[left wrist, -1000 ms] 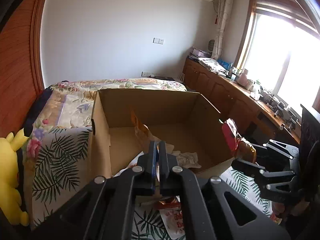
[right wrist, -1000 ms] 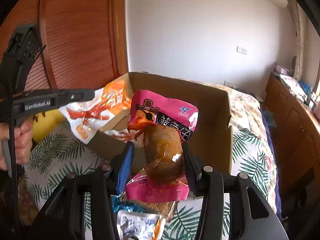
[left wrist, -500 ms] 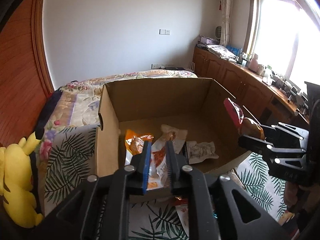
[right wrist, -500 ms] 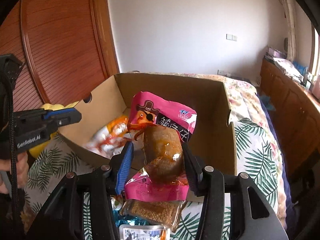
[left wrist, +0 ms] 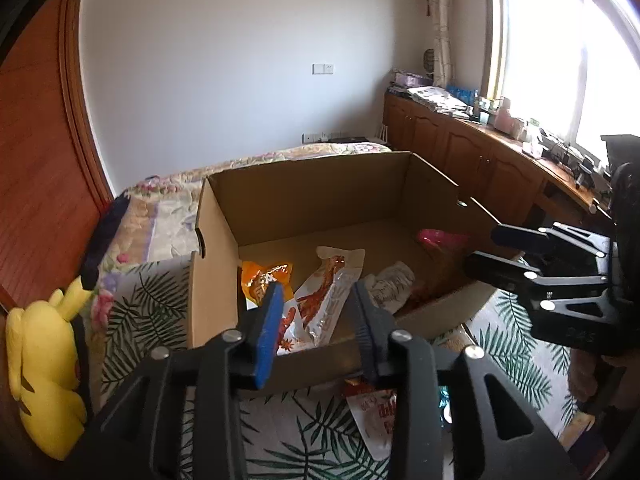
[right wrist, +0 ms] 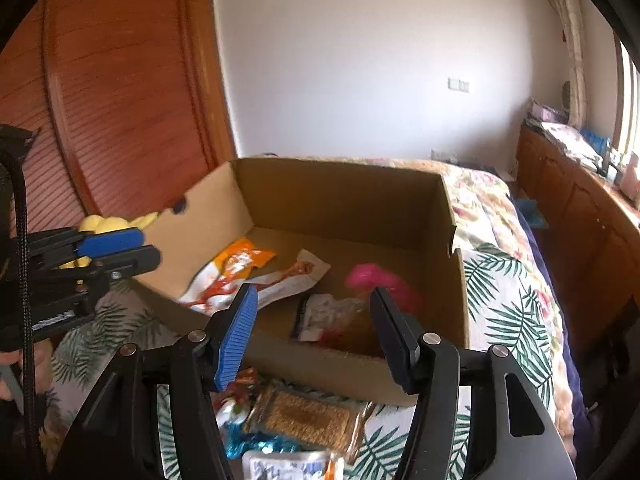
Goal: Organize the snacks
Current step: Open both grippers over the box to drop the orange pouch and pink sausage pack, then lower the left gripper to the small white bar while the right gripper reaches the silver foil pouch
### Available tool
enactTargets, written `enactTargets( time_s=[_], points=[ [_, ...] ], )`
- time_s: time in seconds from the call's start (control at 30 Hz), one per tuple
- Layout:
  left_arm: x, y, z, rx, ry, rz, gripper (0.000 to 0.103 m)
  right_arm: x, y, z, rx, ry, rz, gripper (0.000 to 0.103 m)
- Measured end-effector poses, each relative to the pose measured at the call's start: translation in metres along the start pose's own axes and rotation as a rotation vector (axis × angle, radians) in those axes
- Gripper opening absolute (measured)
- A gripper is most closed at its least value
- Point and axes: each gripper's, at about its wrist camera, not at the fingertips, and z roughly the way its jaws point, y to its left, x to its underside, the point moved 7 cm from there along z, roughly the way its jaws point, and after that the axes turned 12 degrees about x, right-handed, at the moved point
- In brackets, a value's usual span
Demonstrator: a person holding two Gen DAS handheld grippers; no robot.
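Snack packets (left wrist: 320, 300) are seen lying inside an open cardboard box (left wrist: 312, 196) on a bed. Above its near edge, the left gripper (left wrist: 316, 308) and right gripper (right wrist: 312, 312) are held empty, jaws opening.

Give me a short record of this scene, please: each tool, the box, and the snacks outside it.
left tool: jaws opening, nothing between them
right tool: jaws opening, nothing between them
box: open cardboard, on the leaf-print bedcover
in box: orange packet, white packet, pink packet, one more wrapper
outside box: brown bar and other packets, near its front wall
beside box: yellow plush
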Motion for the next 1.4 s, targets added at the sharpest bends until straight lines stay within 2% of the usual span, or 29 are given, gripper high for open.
enactTargets(
  time_s=[0.23, 0.4, 0.6, 0.83, 1.07, 1.2, 1.4],
  points=[
    [0.022, -0.018, -0.023, 0.037, -0.001, 0.029, 0.039, 0.031, 0.005, -0.052, -0.045, -0.065, -0.046, 0.06],
    [0.048, -0.03, -0.034, 0.059, -0.005, 0.032, 0.04, 0.065, 0.004, -0.064, -0.062, -0.042, -0.056, 0.062],
    [0.085, -0.039, -0.035, 0.076, 0.019, 0.023, 0.045, 0.106, 0.005, -0.043, -0.039, 0.047, -0.079, 0.062],
    [0.133, -0.041, -0.022, 0.081, 0.083, -0.01, 0.045, 0.137, 0.014, -0.019, -0.064, 0.122, -0.098, 0.067],
    [0.167, -0.044, -0.015, 0.115, 0.116, -0.06, 0.045, 0.149, 0.021, 0.0, -0.05, 0.18, -0.093, 0.07],
    [0.175, -0.044, -0.015, 0.121, 0.118, -0.079, 0.045, 0.151, 0.02, 0.007, -0.041, 0.199, -0.086, 0.071],
    [0.184, -0.047, -0.018, 0.131, 0.116, -0.097, 0.045, 0.155, 0.02, 0.017, -0.021, 0.224, -0.099, 0.077]
  ],
)
